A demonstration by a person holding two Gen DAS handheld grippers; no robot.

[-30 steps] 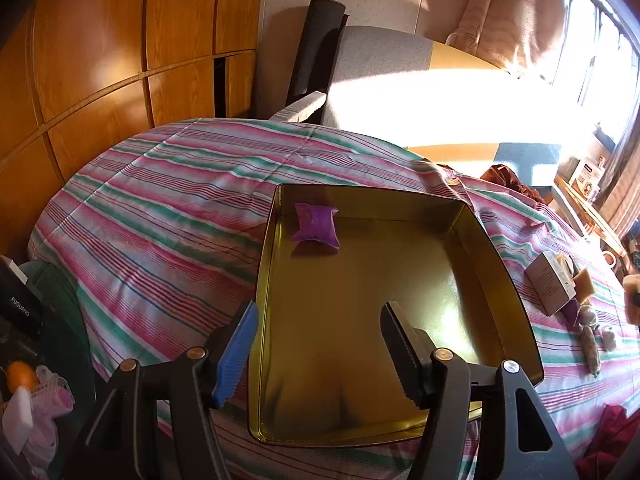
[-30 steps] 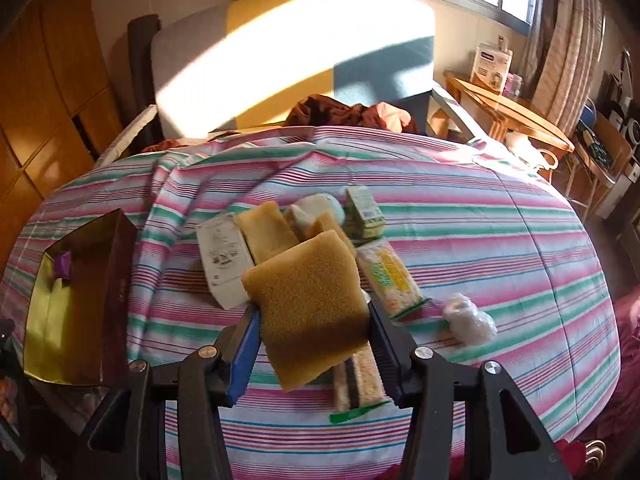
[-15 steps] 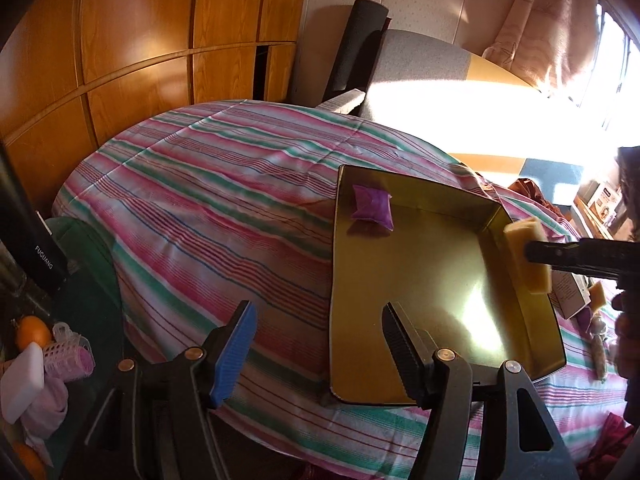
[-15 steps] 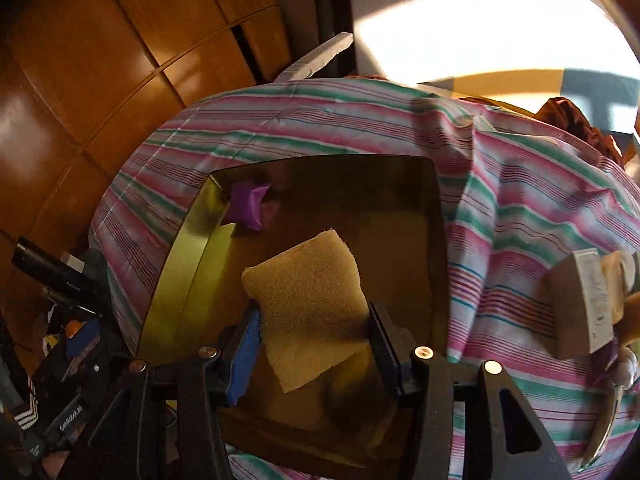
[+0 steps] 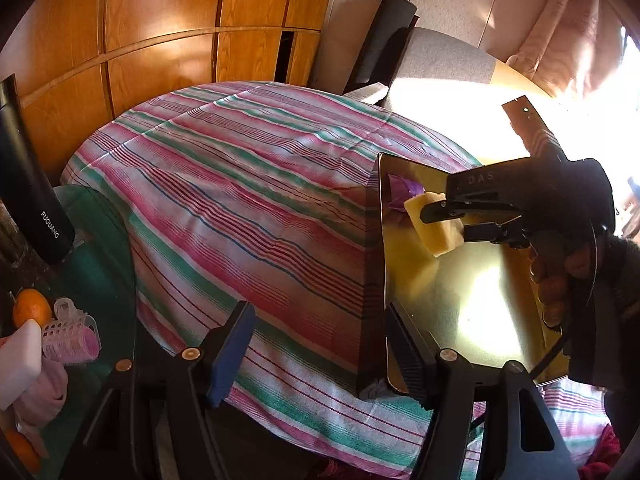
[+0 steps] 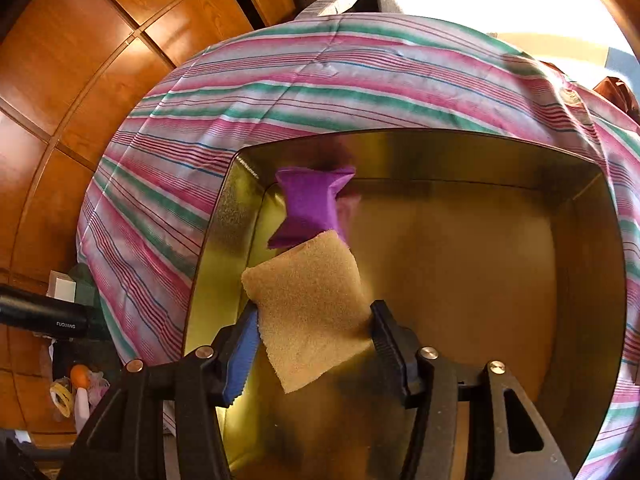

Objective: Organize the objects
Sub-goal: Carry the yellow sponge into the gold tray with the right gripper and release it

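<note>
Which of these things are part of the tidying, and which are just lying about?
Part of the job:
- yellow sponge between the jaws of the right gripper, which have just been opening
- gold tin tray
- purple pouch inside it

Lying about:
- black flask
- orange
- striped tablecloth

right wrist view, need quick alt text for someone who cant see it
The right gripper, its jaws just opening, has a tan sponge between them over a gold metal tray. A purple pouch lies in the tray's far left corner, and the tray sits on a striped cloth.
</note>
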